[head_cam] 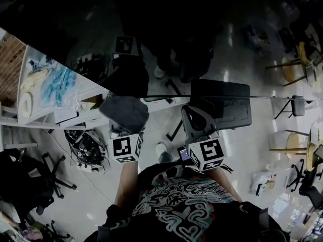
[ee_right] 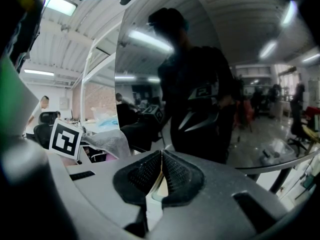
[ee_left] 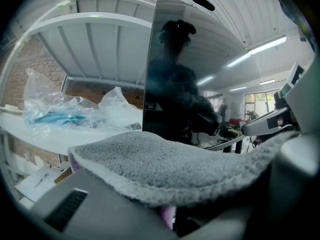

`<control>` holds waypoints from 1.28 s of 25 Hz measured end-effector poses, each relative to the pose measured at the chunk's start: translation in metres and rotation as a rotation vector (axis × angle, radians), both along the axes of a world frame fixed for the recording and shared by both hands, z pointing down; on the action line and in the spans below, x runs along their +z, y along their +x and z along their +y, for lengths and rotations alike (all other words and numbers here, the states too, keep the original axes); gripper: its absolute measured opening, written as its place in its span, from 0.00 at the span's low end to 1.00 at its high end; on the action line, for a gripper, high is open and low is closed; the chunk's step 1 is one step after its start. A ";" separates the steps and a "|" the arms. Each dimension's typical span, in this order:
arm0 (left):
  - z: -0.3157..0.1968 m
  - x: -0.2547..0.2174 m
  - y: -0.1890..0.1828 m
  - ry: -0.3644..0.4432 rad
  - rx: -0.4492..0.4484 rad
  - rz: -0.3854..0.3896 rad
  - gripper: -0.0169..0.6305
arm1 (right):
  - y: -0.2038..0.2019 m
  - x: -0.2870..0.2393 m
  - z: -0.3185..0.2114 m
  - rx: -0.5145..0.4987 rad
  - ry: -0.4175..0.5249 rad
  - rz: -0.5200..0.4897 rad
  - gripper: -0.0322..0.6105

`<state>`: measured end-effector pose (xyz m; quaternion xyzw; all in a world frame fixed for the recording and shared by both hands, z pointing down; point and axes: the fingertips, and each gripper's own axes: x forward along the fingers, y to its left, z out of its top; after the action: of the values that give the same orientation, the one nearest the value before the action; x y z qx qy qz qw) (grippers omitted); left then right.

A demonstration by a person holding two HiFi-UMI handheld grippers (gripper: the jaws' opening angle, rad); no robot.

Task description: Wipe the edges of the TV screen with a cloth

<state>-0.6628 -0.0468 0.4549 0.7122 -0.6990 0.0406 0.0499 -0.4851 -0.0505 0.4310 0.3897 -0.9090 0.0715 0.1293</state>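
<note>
1. One TV screen (ee_left: pixel 200 84) stands upright by the white bench (ee_left: pixel 50 134), its dark glass facing both tools.
2. Grey cloth (ee_left: pixel 165 164), pinched in the left tool (ee_left: pixel 174 215), lies near the screen's lower edge.
3. Right tool (ee_right: pixel 161 156): pressed together, empty.

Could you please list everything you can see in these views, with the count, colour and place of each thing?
TV screen: one, dark and reflective, upright, straight ahead.
cloth: one, grey, held by the left gripper.
plastic bags: several, clear, something blue among them, on the shelf.
shelf: one, white, left of the screen.
brick wall: one, reddish-brown, behind the shelf.
left gripper: one, grey, shut on the cloth.
right gripper: one, grey and black, jaws together, empty.
</note>
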 end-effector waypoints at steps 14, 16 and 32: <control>-0.006 0.004 0.011 -0.004 0.037 0.001 0.07 | 0.010 0.005 0.000 0.043 -0.013 0.001 0.10; -0.007 0.004 0.012 -0.005 0.042 0.000 0.07 | 0.010 0.005 0.001 0.043 -0.015 0.002 0.10; -0.008 0.001 0.026 -0.012 0.084 -0.007 0.07 | 0.014 0.001 0.009 0.067 -0.011 0.002 0.10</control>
<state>-0.6365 -0.0550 0.4559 0.7404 -0.6685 0.0492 0.0499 -0.4711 -0.0415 0.4321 0.4195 -0.8948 0.0804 0.1299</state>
